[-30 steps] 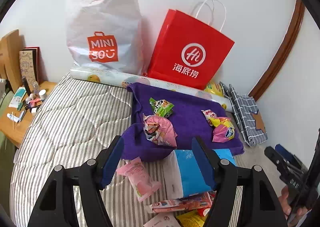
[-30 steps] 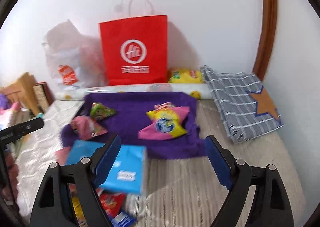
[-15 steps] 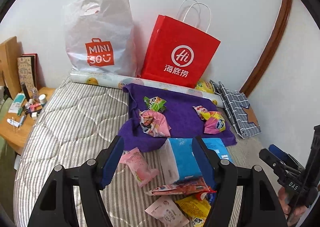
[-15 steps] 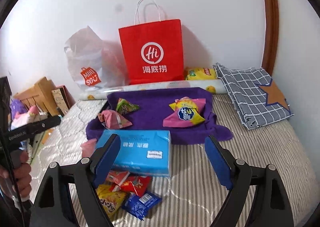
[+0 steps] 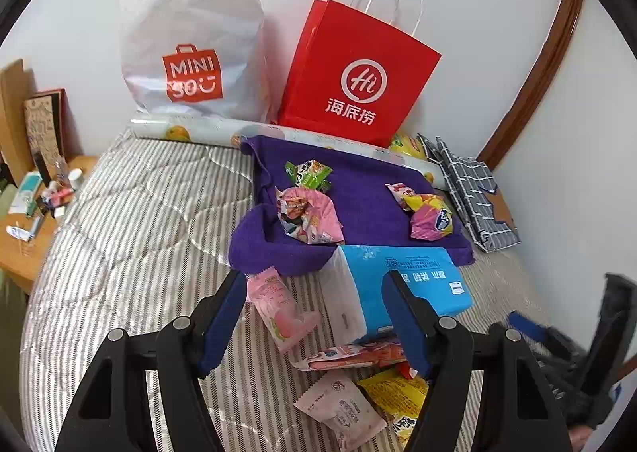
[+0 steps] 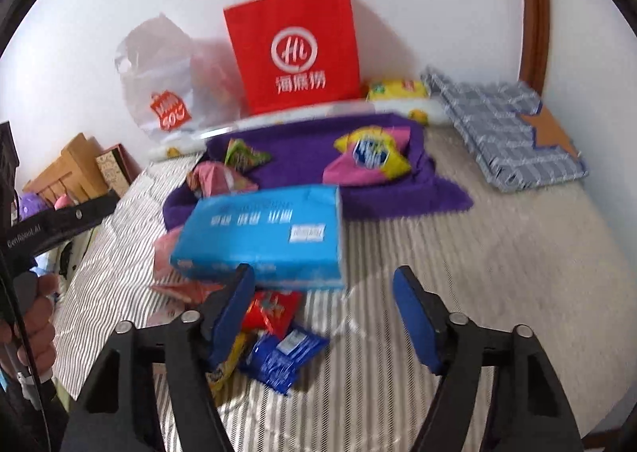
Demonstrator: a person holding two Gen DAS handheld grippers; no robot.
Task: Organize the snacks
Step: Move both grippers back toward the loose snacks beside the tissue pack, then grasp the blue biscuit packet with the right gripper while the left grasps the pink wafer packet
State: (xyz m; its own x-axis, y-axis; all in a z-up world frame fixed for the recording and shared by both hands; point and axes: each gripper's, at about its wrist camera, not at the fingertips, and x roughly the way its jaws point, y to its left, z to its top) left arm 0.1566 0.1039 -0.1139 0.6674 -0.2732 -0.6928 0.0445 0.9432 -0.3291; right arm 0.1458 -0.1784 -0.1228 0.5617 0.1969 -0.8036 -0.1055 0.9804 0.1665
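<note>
Both cameras look down along their grippers at the striped bed. Both see the big blue tissue pack (image 5: 402, 288) (image 6: 262, 233) and red paper bag (image 5: 354, 77) (image 6: 294, 49).

Open striped mattress (image 5: 131, 237) is seen to the left of the purple towel (image 5: 358, 181), and a broad bare stretch (image 6: 497, 261) is left on the right, between the towel and the checked cloth (image 6: 505, 133). The middle is blocked by the blue tissue pack (image 6: 262, 237), which lies against the towel's near edge. Just in front of it the way is crowded by loose snack packets (image 5: 358, 384), partly tucked under the pack. A pink packet (image 5: 278, 304) is set beside the pack's left end. The far side is closed off by the red paper bag (image 5: 354, 73), the white plastic bag (image 5: 191, 42) and a printed roll (image 5: 191, 129) along the wall. The towel's centre is left free between three wrapped snacks (image 5: 306, 209).
</note>
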